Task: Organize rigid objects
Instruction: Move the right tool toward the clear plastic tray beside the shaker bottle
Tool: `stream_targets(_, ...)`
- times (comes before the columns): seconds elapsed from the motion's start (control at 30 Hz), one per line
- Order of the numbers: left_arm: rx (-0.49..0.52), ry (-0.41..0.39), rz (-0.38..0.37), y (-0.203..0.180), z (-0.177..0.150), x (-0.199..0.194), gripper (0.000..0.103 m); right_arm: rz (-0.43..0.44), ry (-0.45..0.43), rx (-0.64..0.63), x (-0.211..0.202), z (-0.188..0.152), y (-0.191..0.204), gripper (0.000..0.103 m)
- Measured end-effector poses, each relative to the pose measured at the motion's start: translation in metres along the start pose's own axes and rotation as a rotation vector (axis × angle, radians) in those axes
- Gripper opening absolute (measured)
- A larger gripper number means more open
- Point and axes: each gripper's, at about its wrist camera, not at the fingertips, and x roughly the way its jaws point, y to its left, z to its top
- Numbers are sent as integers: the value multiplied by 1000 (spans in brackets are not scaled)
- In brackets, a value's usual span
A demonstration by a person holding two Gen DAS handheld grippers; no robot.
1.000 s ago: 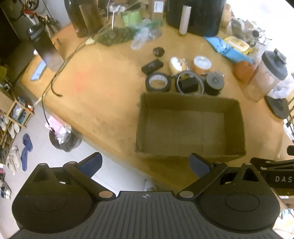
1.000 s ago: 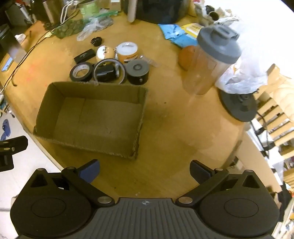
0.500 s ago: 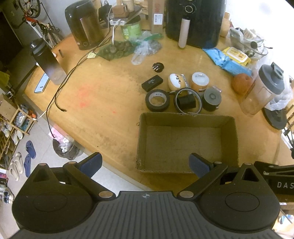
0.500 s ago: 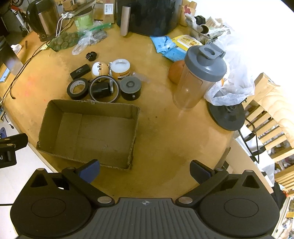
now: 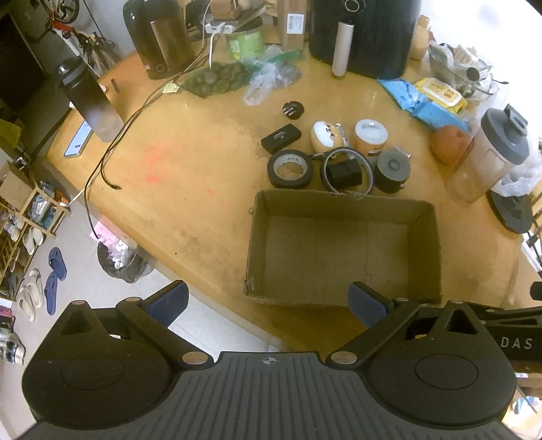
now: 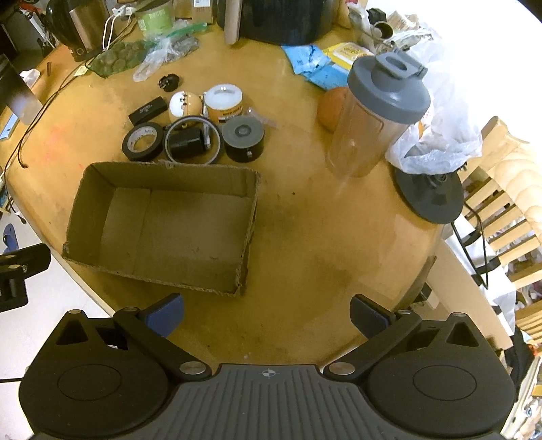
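An empty cardboard box [image 5: 257,237] [image 6: 78,210] sits on the wooden table. Behind it lie a black tape roll [image 5: 289,168] [image 6: 143,141], a thin ring around a black block [image 5: 346,172] [image 6: 189,140], a grey-lidded black tin [image 5: 393,166] [image 6: 244,137], a white-lidded jar [image 5: 370,135] [image 6: 224,102], a round cartoon-faced case [image 5: 326,135] [image 6: 185,104], a flat black box [image 5: 281,137] [image 6: 148,109] and a small black cap [image 5: 293,110] [image 6: 168,82]. My left gripper [image 5: 267,303] is open and empty, high above the box's near edge. My right gripper [image 6: 266,309] is open and empty, right of the box.
A shaker bottle [image 6: 379,115] [image 5: 487,155], an orange ball [image 6: 333,108] and a plastic bag [image 6: 437,135] stand at the right. A kettle [image 5: 159,37], cables [image 5: 101,169], a dark bottle [image 5: 89,98] and an air fryer [image 5: 366,30] line the far side. The table edge [image 5: 189,274] drops to the floor.
Both grippers have risen and pulled back from the table; the box and the objects look smaller and more of the far table shows. Both stay open.
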Motion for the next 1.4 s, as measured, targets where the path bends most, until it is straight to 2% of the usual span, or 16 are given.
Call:
stream_targets(0.47, -21, 51, 8, 8, -12, 18, 103, 8, 59, 17, 34, -1, -6, 103)
stream_targets(0.67, -22, 69, -9, 16, -9, 32, 103, -9, 51, 26, 48, 5, -9, 103)
stream_targets(0.77, -14, 61, -18, 19, -3, 38, 103, 7, 2, 47, 51, 9, -11, 103)
stream_targets(0.93, -5, 27, -56, 24, 7, 48, 103, -22, -72, 58, 59, 17, -14, 103)
stream_targets(1.13, 15, -25, -111, 26, 22, 58, 103, 49, -198, 67, 60, 24, -18, 103)
stream_targets(1.3, 34, -103, -141, 28, 36, 60, 103, 124, -161, 38, 72, 40, -17, 103)
stream_targets(1.4, 43, -165, -163, 32, 41, 59, 103, 158, -185, 56, 74, 46, -16, 103)
